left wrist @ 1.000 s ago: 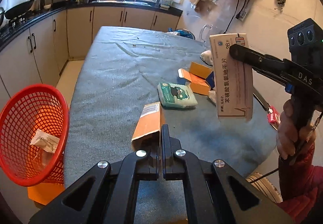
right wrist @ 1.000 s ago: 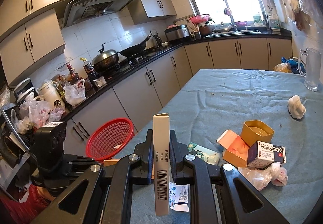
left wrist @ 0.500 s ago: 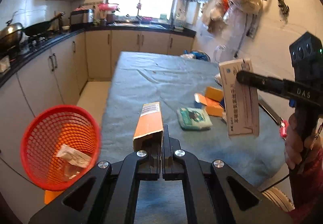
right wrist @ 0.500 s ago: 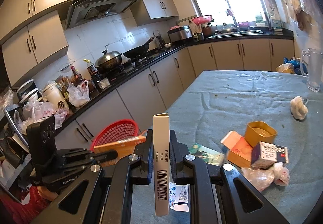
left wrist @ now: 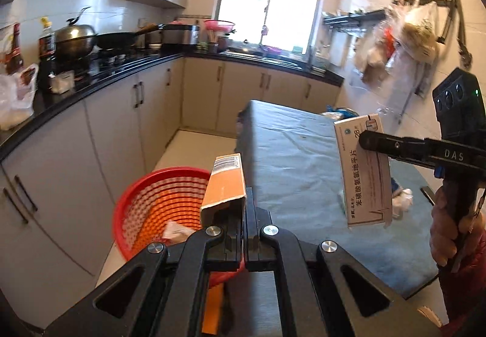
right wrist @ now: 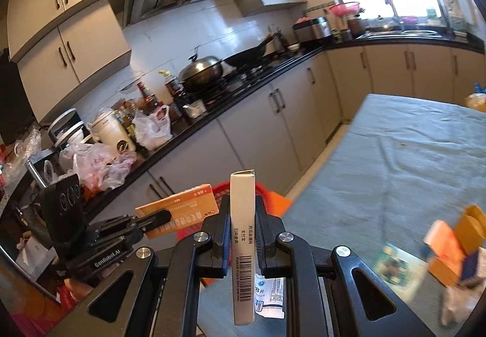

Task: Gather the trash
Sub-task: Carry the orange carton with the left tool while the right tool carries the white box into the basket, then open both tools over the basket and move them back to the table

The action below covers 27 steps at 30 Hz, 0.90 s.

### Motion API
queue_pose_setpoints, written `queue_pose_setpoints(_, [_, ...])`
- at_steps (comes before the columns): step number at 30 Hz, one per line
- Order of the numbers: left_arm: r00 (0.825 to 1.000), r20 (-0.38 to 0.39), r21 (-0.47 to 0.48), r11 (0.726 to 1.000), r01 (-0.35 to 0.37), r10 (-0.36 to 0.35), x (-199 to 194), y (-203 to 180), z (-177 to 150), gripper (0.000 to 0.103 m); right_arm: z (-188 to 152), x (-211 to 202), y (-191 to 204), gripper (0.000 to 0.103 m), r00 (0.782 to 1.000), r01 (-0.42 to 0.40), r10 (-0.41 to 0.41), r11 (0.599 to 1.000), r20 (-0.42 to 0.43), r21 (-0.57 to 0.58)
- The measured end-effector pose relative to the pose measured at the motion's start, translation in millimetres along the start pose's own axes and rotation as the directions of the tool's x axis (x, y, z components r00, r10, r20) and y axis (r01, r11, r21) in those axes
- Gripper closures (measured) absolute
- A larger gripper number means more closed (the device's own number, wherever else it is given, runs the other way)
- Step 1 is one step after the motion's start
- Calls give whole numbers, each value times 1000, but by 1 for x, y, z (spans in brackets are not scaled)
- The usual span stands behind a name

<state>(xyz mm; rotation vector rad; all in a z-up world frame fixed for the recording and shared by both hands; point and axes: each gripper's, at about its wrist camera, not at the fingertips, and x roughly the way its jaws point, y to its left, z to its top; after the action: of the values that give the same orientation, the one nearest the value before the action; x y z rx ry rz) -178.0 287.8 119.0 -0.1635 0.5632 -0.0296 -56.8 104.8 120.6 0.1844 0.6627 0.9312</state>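
Note:
My left gripper (left wrist: 244,209) is shut on an orange carton (left wrist: 226,183), held in the air over the near rim of the red mesh basket (left wrist: 152,200), which stands on the floor left of the table and holds a crumpled wrapper (left wrist: 176,232). In the right wrist view the left gripper (right wrist: 165,215) and the orange carton (right wrist: 182,209) sit before the basket (right wrist: 267,189). My right gripper (right wrist: 241,215) is shut on a white medicine box (right wrist: 242,246). In the left wrist view the white box (left wrist: 363,173) hangs above the table's right side.
The grey cloth-covered table (left wrist: 291,167) carries more trash at its right end: orange boxes (right wrist: 449,249), a green packet (right wrist: 395,268), crumpled tissue (left wrist: 401,200). Kitchen cabinets (left wrist: 115,136) and a crowded counter (right wrist: 188,112) run along the left, with a floor aisle between.
Both grippers have swung left, away from the table's trash. My left gripper with the orange carton now sits over the basket's rim. The right gripper still holds the white box.

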Motion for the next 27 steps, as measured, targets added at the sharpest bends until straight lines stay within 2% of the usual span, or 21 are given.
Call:
queue_pose_setpoints(5, [999,-27,-41,998,-41,39,14,29,-6,103,11,51,15,88,999,-27,28,1000,-43,13])
queue_pose_setpoints(14, [991,-118,-91,993,-73,62,57,60,-19,102,10,139,19,88,989,1,8,998,-150,60])
queue_pose_setpoints(18, [986,-155,-110,991,-81,64,67,69,-21,102,6,164,17,88,979,29,-15,997,-201,67])
queue_pose_setpoints(20, [984,-172,-135,988,-71,48,70,73,-20,91,4,171,14,86,974,23,-4,996,-225,81])
queue_pose_setpoints(21, [984,-173,-148,987,-70,43,70,75,-19,77,3,171,13,84,974,26,-7,996,-225,82])
queue_pose_setpoints(22, [985,-164,-152,985,-75,50,69,76,-19,69,3,170,12,80,975,32,-14,996,-221,80])
queue_pose_setpoints(25, [988,-149,-148,987,-70,48,64,75,-17,67,3,160,9,64,979,30,-14,997,-202,75])
queue_pose_setpoints(27, [989,-143,-152,986,-69,48,62,73,-16,67,4,152,9,63,982,31,-17,997,-189,70])
